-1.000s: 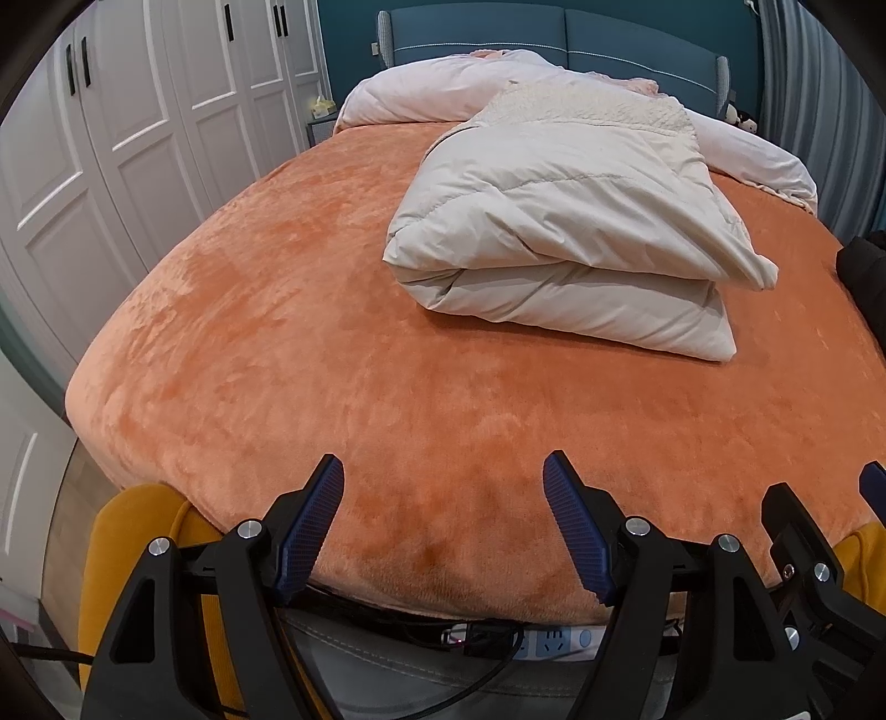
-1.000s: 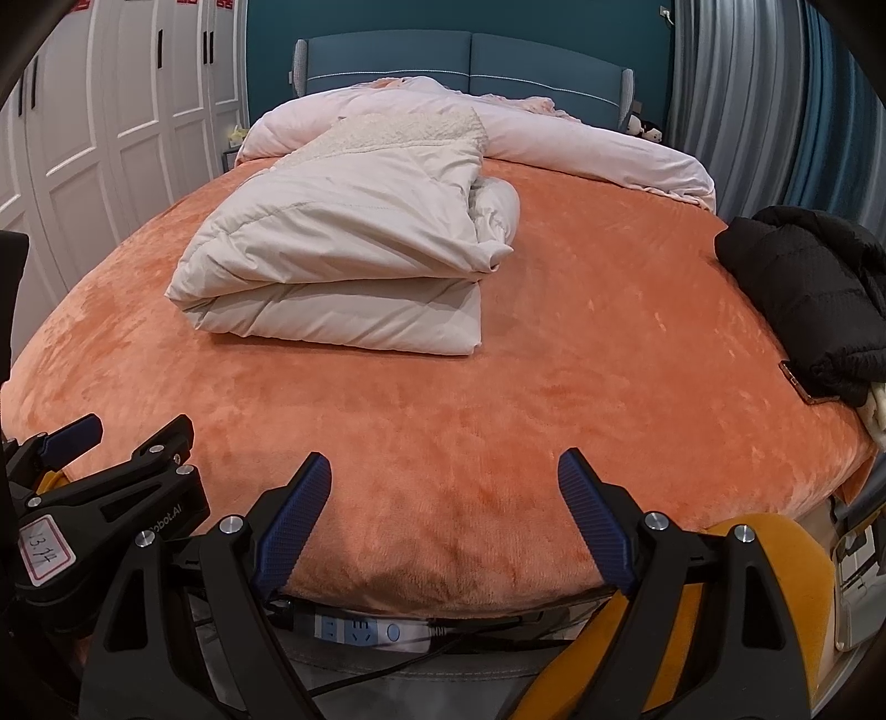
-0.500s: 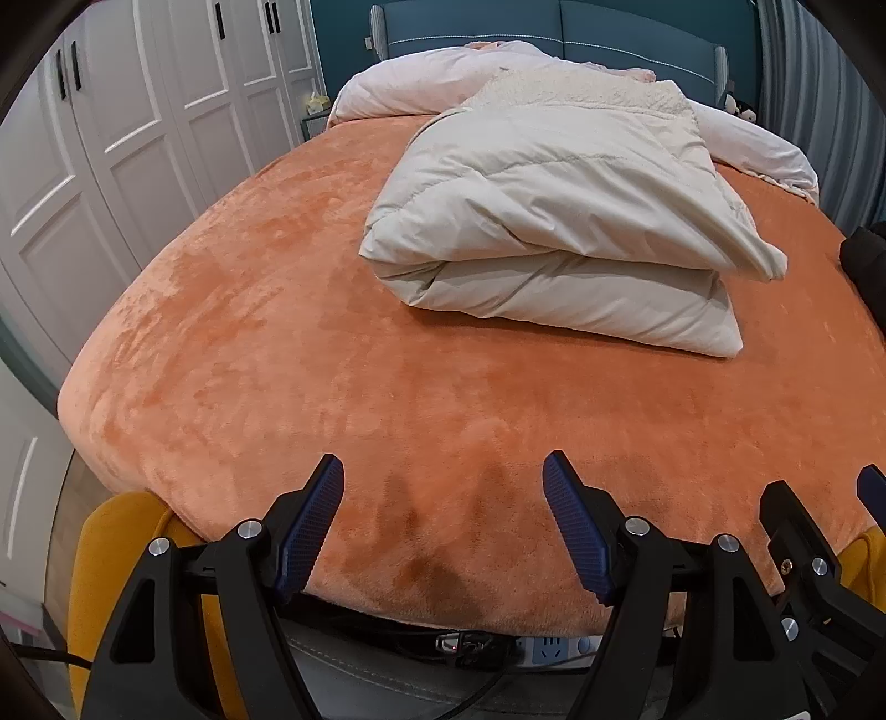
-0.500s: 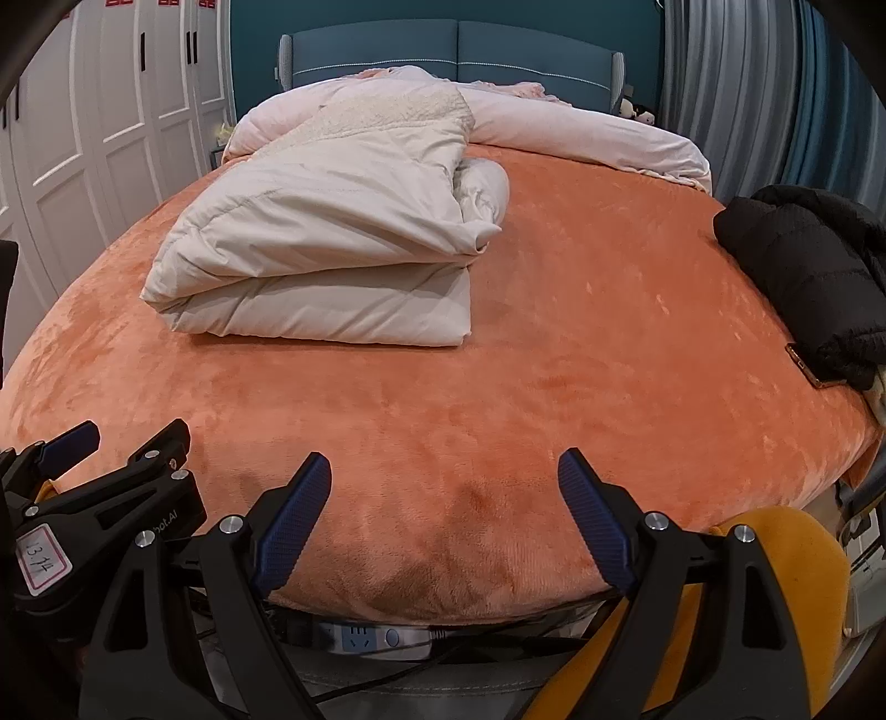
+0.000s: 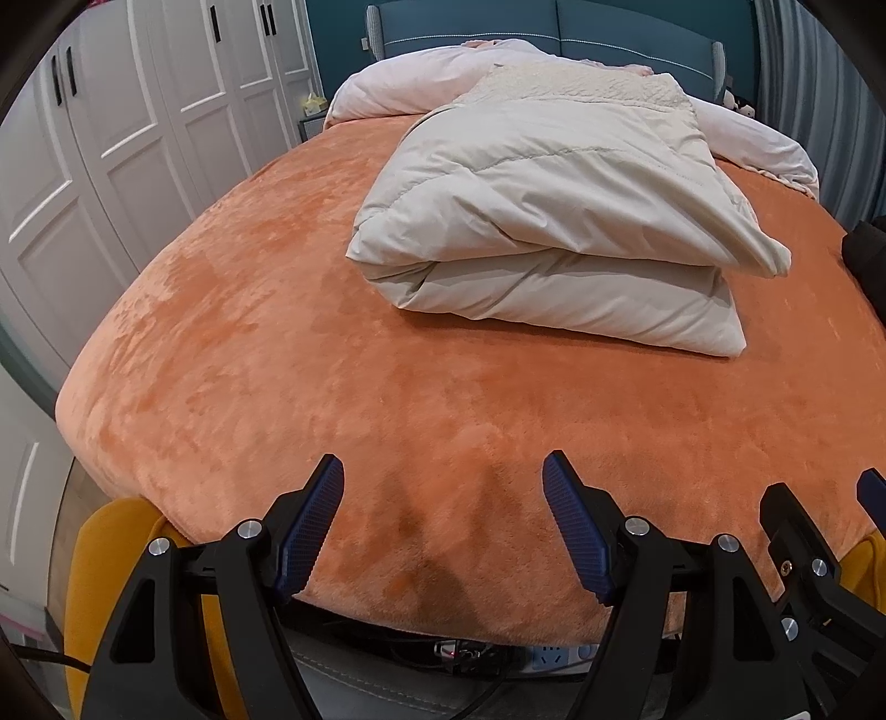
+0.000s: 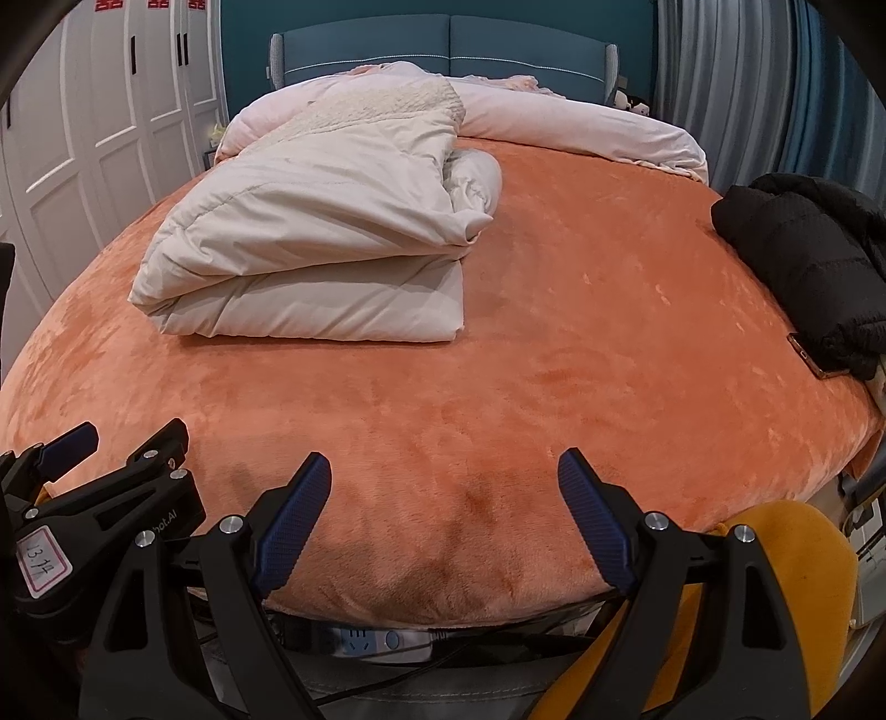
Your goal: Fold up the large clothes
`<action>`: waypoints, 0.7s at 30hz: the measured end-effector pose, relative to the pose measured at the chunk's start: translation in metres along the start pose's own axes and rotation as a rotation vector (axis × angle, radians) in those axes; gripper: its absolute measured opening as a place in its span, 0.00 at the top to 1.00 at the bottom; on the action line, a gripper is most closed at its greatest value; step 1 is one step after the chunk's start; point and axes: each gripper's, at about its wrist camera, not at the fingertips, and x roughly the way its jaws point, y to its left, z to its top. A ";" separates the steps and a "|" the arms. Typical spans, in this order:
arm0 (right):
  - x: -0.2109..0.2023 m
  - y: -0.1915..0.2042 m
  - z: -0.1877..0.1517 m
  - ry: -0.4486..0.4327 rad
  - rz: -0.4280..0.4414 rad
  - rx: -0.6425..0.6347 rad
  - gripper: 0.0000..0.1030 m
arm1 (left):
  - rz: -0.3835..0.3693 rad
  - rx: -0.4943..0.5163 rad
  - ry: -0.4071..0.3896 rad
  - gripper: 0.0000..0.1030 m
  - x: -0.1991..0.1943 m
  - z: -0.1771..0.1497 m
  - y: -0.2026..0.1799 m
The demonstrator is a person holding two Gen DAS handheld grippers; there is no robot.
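We hold both grippers low at the foot of the bed, each at six o'clock in its own view, and neither touches any cloth. Our left gripper (image 5: 443, 471) has its blue pads spread wide with nothing between them, and our right gripper (image 6: 444, 468) is spread just the same. The folded cream coat (image 5: 554, 221) lies well apart from both, on the orange blanket (image 5: 332, 360): toward one o'clock from the left wrist, toward eleven o'clock (image 6: 321, 238) from the right. Beyond it a pale pink duvet (image 6: 581, 127) is bunched along the blue headboard (image 6: 443, 39) at twelve. Only the right wrist shows the whole black jacket (image 6: 808, 266) heaped at three o'clock on the blanket's edge, with a phone (image 6: 808, 354) just beside its near side; the left wrist catches merely a dark sliver there. The left wrist shows more of the white wardrobe doors (image 5: 111, 138) at ten o'clock. A power strip (image 6: 365, 639) lies below the bed's edge at six.
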 end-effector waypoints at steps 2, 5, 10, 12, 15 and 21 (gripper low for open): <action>0.000 0.000 0.000 -0.001 -0.001 -0.001 0.21 | 0.002 -0.001 0.001 0.31 0.000 0.000 0.000; -0.001 0.001 0.000 -0.004 -0.004 -0.005 0.21 | 0.002 0.000 0.002 0.31 0.000 0.000 -0.001; -0.002 0.002 0.001 -0.012 -0.005 -0.010 0.21 | 0.003 0.000 -0.003 0.31 0.000 0.001 -0.001; -0.001 0.003 0.003 -0.017 -0.005 -0.013 0.21 | 0.003 -0.002 -0.004 0.31 0.001 0.003 0.000; 0.000 0.005 0.005 -0.025 -0.009 -0.018 0.21 | 0.009 0.000 -0.014 0.31 0.000 0.005 0.001; 0.002 0.005 0.010 -0.028 -0.008 -0.013 0.21 | 0.003 -0.002 -0.020 0.31 0.001 0.010 0.002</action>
